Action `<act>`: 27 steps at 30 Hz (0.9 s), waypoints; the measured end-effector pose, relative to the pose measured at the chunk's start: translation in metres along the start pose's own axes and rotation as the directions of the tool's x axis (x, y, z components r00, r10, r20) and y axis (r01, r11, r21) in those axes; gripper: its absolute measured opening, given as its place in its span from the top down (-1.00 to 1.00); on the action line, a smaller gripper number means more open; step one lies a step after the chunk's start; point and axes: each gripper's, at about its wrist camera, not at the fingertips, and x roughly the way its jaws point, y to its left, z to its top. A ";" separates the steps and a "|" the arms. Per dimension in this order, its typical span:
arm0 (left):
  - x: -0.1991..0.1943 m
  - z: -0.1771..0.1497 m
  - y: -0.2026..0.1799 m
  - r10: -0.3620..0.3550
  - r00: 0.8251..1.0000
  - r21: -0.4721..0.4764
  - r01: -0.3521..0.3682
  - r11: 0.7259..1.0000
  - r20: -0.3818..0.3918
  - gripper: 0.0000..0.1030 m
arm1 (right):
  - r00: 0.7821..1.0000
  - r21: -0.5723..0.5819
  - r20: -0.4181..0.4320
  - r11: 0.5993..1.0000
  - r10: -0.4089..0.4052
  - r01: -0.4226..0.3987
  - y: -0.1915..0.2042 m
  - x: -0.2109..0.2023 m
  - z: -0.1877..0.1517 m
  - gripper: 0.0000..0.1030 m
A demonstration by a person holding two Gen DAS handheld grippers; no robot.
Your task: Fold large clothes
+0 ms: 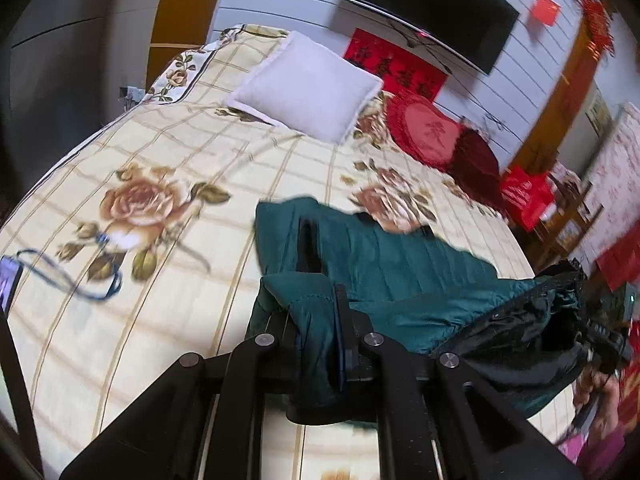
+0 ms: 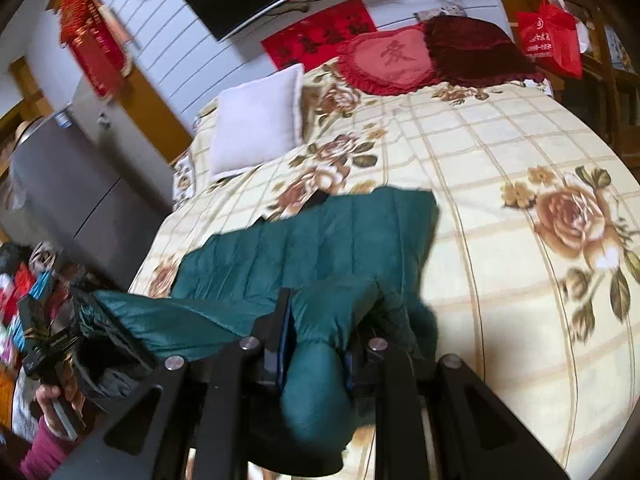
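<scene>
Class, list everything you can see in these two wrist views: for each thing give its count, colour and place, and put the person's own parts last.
jacket: one, dark green with black lining, near edge of the bed, clamped at both ends
bedspread: one, cream check with brown roses, covering the bed
white pillow: one, head of the bed
heart cushion: one, red, beside the white pillow
dark red cushion: one, next to the heart cushion
television: one, black, on the wall
red banner: one, on the wall under the television
red bag: one, beside the bed
blue cord: one, lying on the bedspread
left gripper: black, shut on the jacket
right gripper: black, shut on the jacket
hand: one, holding the left gripper
</scene>
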 end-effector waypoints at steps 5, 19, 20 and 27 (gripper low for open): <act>0.056 0.033 0.003 0.058 0.998 -0.036 -0.058 0.998 -0.007 1.00 | 0.998 0.034 0.000 0.997 -0.068 0.068 -0.009 0.048 0.035 0.62; 0.163 0.046 0.019 0.114 0.991 -0.056 -0.118 0.991 -0.073 1.00 | 0.979 0.133 -0.079 0.971 -0.190 0.199 -0.051 0.167 0.056 0.62; 0.159 0.048 0.020 0.096 0.993 -0.066 -0.101 0.993 -0.072 0.99 | 0.976 0.133 -0.084 0.969 -0.199 0.209 -0.051 0.171 0.056 0.62; 0.095 0.058 0.005 0.052 0.996 -0.023 -0.051 0.998 0.077 0.16 | 0.972 0.147 -0.100 0.963 -0.213 0.227 -0.049 0.175 0.058 0.55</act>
